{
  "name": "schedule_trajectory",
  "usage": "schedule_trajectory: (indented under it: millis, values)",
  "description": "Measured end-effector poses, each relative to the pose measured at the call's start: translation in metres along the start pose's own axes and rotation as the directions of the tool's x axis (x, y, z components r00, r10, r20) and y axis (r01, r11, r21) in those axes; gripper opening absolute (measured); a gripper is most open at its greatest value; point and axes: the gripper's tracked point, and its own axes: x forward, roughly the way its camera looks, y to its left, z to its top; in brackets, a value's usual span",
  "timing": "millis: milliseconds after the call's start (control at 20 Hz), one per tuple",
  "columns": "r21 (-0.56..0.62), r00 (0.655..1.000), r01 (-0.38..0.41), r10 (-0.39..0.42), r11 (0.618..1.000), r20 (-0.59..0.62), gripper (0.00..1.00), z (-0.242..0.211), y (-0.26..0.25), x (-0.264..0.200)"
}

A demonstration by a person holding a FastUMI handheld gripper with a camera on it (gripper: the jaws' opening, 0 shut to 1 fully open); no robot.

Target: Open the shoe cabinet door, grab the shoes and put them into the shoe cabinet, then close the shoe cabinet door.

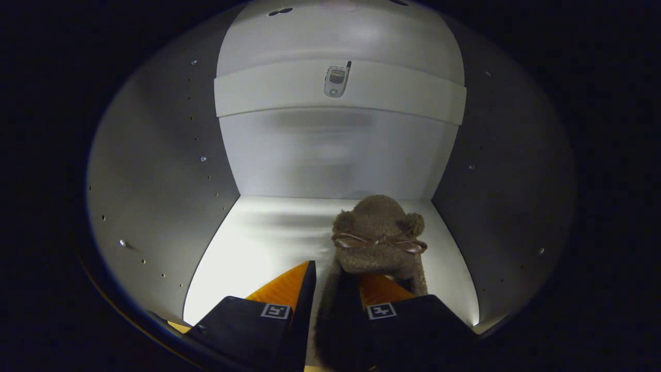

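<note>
The hand-held gripper (336,289) was nearly closed, pinching the fuzzy brown shoe (378,240) inside the white shoe cabinet (155,170). The shoe's toe pointed to 12 o'clock, over the cabinet floor.

Gripper (336,289) reaches forward into the shoe cabinet (155,170), fingers pointing toward the back wall. Both fingers are drawn close together and press on the near wall of the fuzzy brown slipper (379,243), left finger on its outer side, right finger inside the opening. Fingers sit level, just above the cabinet floor.
</note>
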Motion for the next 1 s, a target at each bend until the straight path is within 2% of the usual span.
schedule_trajectory:
  millis: [150,200,400,500,850,1000]
  values:
    - [0.016,1.000,0.006,-0.006,1.000,0.010,0.46,0.000,0.004,-0.013]
    - [0.021,1.000,0.005,-0.005,1.000,0.012,0.51,-0.002,0.005,-0.020]
    - [0.037,0.998,-0.001,-0.001,0.999,0.055,1.00,0.001,0.010,-0.040]
    - [0.070,0.998,-0.031,0.027,0.997,0.049,0.98,-0.001,0.015,-0.049]
    - [0.092,0.990,-0.036,0.023,0.995,0.137,0.99,0.008,0.017,-0.099]
    - [0.089,0.982,-0.036,0.018,0.995,0.190,0.99,0.012,0.016,-0.134]
